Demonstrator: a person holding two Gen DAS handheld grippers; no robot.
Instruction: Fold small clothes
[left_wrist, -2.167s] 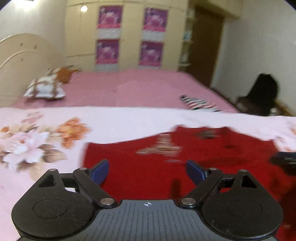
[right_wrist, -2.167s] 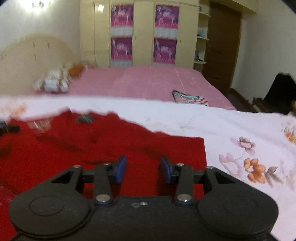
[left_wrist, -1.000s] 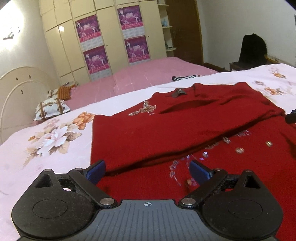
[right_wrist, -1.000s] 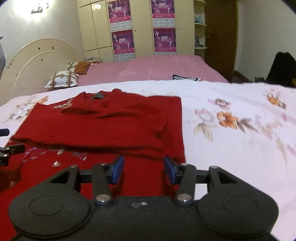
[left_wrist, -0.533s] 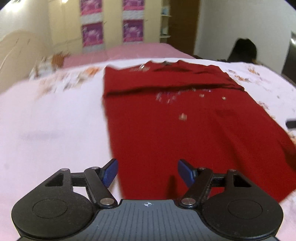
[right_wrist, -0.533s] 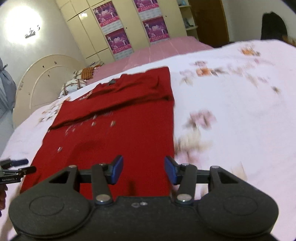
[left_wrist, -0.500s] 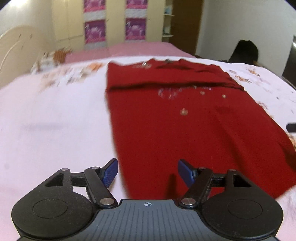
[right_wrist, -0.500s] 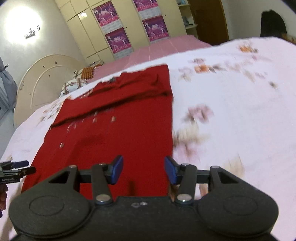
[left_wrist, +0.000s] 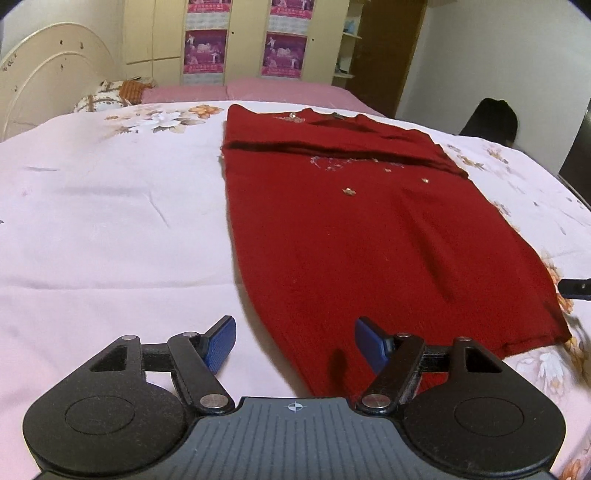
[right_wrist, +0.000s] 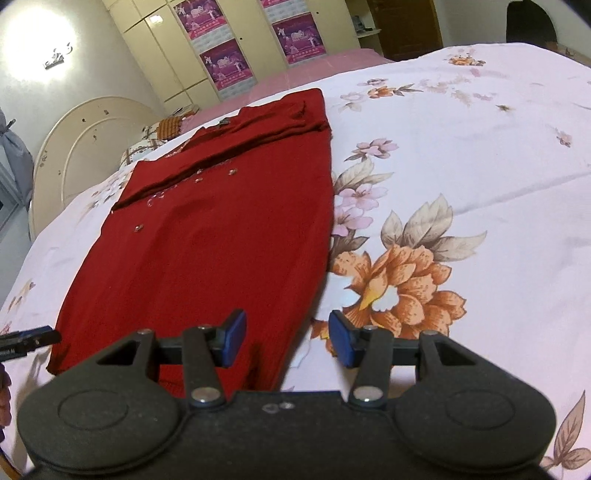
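A red knit garment (left_wrist: 369, 229) with small sequins lies flat on the floral bedsheet (left_wrist: 110, 206), its sleeves folded across the chest at the far end. My left gripper (left_wrist: 294, 341) is open and empty over the garment's near left hem corner. My right gripper (right_wrist: 287, 338) is open and empty over the near right hem corner of the garment (right_wrist: 221, 236). The right gripper's tip shows at the right edge of the left wrist view (left_wrist: 576, 288). The left gripper's tip shows at the left edge of the right wrist view (right_wrist: 29, 338).
The sheet (right_wrist: 461, 184) spreads wide on both sides of the garment. A headboard (left_wrist: 44, 85) and pillows (left_wrist: 107, 99) stand at the far left. Wardrobes with posters (left_wrist: 243, 44) and a dark chair (left_wrist: 491, 122) are beyond the bed.
Both grippers have pulled back from the folded sleeves at the garment's top down to its hem end. Both stayed open and empty. The garment has not moved.
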